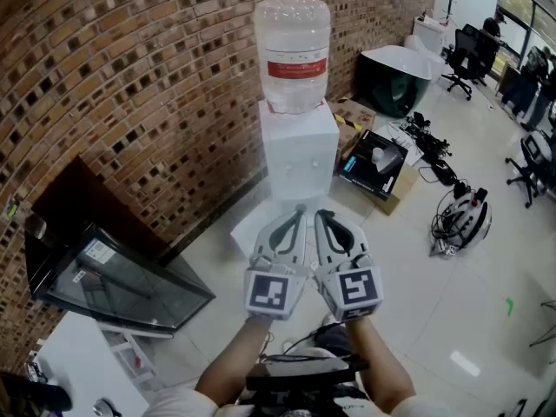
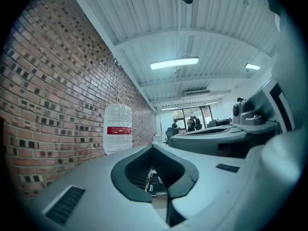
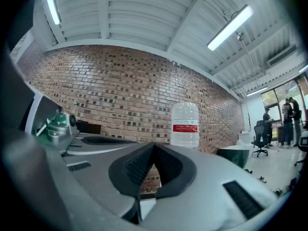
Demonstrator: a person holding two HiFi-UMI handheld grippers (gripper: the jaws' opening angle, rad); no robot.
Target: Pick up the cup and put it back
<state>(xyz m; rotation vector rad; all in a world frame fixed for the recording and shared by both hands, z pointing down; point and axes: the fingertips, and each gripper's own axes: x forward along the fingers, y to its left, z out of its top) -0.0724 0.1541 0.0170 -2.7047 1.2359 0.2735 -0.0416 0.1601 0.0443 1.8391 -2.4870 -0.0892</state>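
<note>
The left gripper and right gripper hang side by side before the water dispenser, each with jaws closed together, holding nothing. I cannot tell where the cup is.

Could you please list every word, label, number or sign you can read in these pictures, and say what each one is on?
No text here is readable.
Red label on the water bottle: white print, too small to read.
Sticker on the glass cabinet: too blurred to read.
Cubes on the left gripper and right gripper: square markers only, no words.
</note>
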